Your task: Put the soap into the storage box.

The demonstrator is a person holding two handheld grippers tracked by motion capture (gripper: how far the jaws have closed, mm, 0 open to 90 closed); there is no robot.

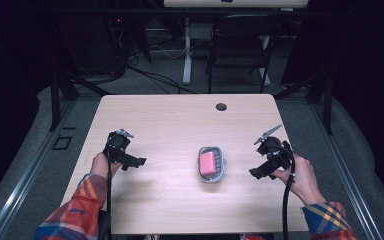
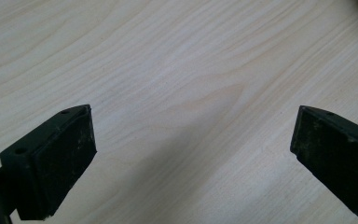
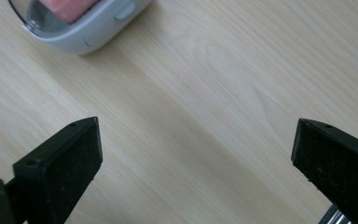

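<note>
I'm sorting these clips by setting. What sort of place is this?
Probably a lab or recording studio, not a home: a bare wooden table rings itself with dark curtains, cables trail across the floor, and a folding chair stands behind. Only a soap dish sits on the table.

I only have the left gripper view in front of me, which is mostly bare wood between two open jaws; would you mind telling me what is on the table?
Observer: A grey dish holding a pink block sits near the table's middle, between the two grippers.
Operator: Thank you. Is the right gripper touching it?
Observer: No. The right gripper has its jaws wide apart over bare wood, and the dish lies beyond them, apart.
Operator: And where is my left gripper relative to the dish?
Observer: The left gripper is off to the dish's left, pointing towards it across open table.
</note>
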